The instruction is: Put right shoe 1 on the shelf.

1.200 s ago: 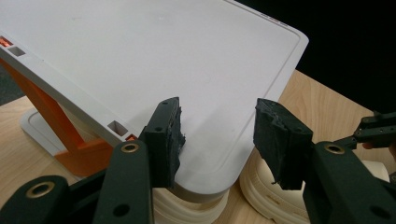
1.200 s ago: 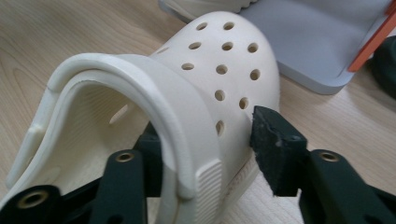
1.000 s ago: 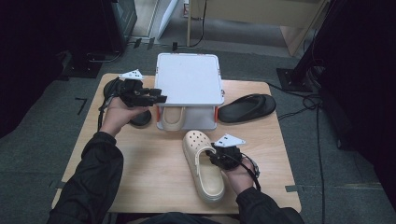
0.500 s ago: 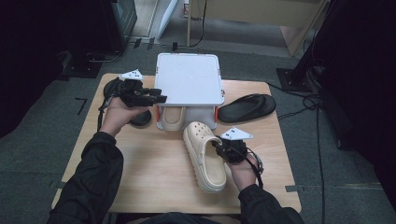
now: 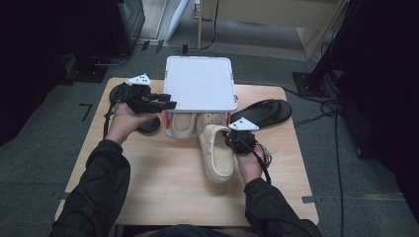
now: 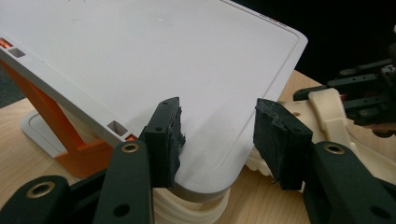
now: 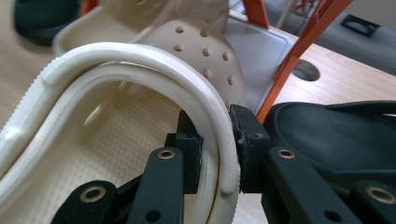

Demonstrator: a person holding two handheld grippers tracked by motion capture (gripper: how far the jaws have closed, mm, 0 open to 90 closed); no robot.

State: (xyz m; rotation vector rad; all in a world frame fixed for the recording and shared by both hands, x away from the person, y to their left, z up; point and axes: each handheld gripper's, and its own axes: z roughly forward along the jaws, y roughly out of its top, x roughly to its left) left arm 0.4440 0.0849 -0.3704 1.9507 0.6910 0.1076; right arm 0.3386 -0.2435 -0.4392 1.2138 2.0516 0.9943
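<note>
A white flat-topped rack (image 5: 200, 84) on orange legs stands at the middle of the wooden table (image 5: 163, 197). One cream clog (image 5: 182, 123) lies under it. A second cream clog (image 5: 217, 150) points its toe under the rack's near edge, and my right gripper (image 5: 236, 141) is shut on its side rim. In the right gripper view the pads (image 7: 254, 140) pinch that rim (image 7: 219, 135); the jaws have just been closing on it. My left gripper (image 5: 160, 102) is open at the rack's left edge, its jaws astride a corner of the white top (image 6: 163, 56).
A black sandal (image 5: 262, 113) lies right of the rack, close to my right hand. A dark flat object (image 5: 147, 125) sits on the table under my left hand. The table's near half is bare wood.
My right gripper has carried the cream clog away from me toward the rack, and its toe now lies under the rack beside the other clog. The left gripper has stayed put.
</note>
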